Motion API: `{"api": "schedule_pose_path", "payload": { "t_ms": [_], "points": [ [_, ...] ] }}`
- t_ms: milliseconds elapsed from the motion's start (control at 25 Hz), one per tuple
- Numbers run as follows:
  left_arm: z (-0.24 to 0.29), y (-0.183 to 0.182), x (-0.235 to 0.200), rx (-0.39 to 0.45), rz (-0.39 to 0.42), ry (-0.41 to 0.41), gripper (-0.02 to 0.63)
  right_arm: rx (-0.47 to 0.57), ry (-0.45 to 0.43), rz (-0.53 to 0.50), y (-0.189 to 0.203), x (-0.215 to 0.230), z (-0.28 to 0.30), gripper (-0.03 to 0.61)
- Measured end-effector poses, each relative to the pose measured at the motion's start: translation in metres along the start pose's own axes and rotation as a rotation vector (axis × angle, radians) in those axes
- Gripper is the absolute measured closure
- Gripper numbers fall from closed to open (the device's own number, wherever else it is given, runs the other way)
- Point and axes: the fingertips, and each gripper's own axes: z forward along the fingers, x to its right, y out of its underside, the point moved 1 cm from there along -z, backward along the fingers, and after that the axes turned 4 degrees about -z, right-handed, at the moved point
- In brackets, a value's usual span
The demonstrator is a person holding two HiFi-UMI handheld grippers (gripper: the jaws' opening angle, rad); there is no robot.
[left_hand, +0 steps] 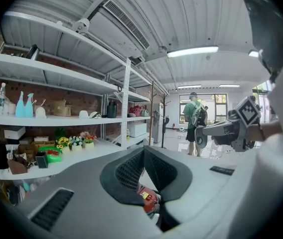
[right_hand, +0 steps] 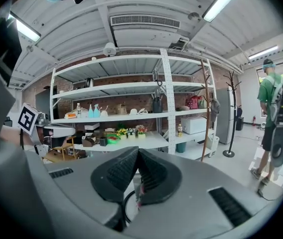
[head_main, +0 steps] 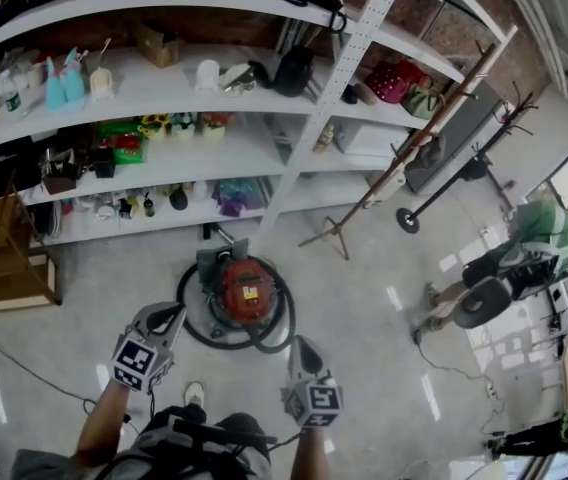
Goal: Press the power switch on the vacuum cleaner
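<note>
Zero progress: hovering above the vacuum cleaner (head_main: 247, 289), left claw (head_main: 170, 316) and right claw (head_main: 303, 347) both closed and empty; reaching down and pressing yet to come

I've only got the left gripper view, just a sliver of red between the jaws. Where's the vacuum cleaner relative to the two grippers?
Observer: In the head view, the red vacuum cleaner sits on the floor ahead, between the left gripper and the right gripper; neither touches it.
Operator: Anything around it?
Observer: A black hose loops around its base.
Operator: Right jaws?
Observer: Together, nothing held, per the right gripper view.
</note>
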Motion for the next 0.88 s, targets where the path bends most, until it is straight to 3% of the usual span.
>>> {"api": "schedule_pose_path", "payload": {
  "t_ms": [520,880],
  "points": [
    [0.050,0.007,-0.025,-0.033,-0.028,0.025,0.606,-0.040,0.002,-0.009,0.013,0.020,0.051,0.569],
    [0.106,0.029,-0.049,-0.103,-0.049,-0.018,0.606,-0.049,-0.034,-0.032,0.019,0.056,0.105,0.569]
  ]
}}
